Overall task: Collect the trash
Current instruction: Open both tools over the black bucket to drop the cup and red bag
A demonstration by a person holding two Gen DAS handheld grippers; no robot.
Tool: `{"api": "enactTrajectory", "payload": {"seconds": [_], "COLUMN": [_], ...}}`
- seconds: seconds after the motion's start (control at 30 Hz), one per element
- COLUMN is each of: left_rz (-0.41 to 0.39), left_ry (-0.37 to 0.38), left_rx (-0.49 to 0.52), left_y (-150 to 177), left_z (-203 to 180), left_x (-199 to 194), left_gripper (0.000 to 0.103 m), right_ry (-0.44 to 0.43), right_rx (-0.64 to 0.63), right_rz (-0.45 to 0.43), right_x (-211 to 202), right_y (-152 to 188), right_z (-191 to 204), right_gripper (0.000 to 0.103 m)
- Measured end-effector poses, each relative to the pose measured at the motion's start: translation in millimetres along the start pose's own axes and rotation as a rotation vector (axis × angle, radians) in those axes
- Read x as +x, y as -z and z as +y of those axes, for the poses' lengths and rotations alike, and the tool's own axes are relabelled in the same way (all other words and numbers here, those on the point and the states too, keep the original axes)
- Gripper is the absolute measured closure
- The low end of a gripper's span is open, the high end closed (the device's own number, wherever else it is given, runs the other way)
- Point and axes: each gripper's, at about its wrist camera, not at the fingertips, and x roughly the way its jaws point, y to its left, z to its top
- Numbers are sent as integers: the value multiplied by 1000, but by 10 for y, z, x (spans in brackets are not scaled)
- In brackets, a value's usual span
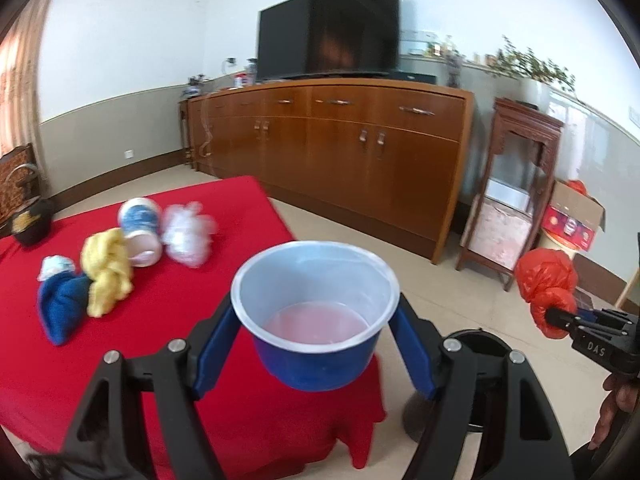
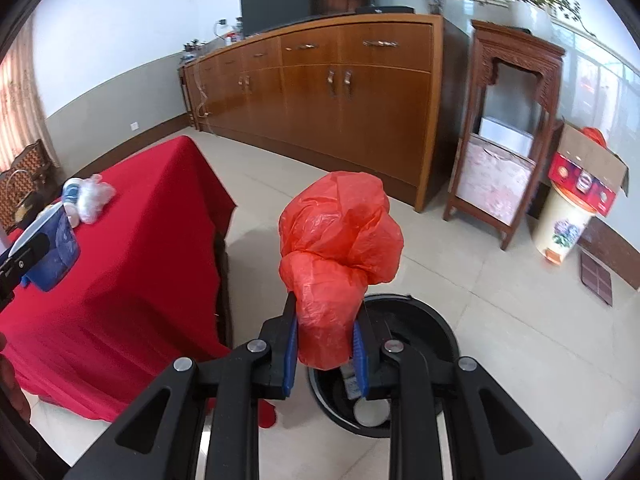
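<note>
We are carrying two pieces of trash toward the round black plastic bin (image 2: 404, 364) on the tiled floor (image 2: 480, 280), just right of the red-draped surface (image 1: 200, 232). Our right tongs (image 2: 325, 350) are clenched on the lower end of a crumpled red-orange plastic bag (image 2: 340, 236), which is hanging directly above the bin's open mouth; inside the bin we are seeing a pale cup-like item and some packaging. Our left tongs (image 1: 316, 340) are gripping a blue plastic cup with a white inside (image 1: 316, 304) by its sides, upright, above the near right corner of the surface, with what looks like a pinkish residue at its bottom. To do this step well, we are judging that the bag should be lowered a little nearer the rim before the right tongs let go, since a light bag may drift and land on the floor. We are keeping the cup level until it is over the bin, in case the residue is liquid, and keeping the two tongs apart so they are not colliding. Farther left on the surface are lying a yellow crumpled cloth (image 1: 106, 272), a dark blue cloth bundle (image 1: 60, 308), a white-and-blue tipped cup (image 1: 140, 236) and a clear crumpled plastic wad (image 1: 188, 236), waiting for collection.
</note>
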Motion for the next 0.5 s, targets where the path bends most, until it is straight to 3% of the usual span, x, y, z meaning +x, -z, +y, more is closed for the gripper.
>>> {"api": "enactTrajectory", "payload": {"seconds": [0.33,0.5], "left_rz": [57,116], "left_ry": [149,211], "left_rx": [104,156], "left_y": [112,297], "left_z": [-826,-1255], "left_x": [270,483], "left_gripper": [28,28], "right_ry": [52,38], "right_rx": [38,16], "right_rz": [109,177], "right_x": [199,426], "right_y": [310,497], "right_z": [-667,-864], "right_gripper": [79,79]}}
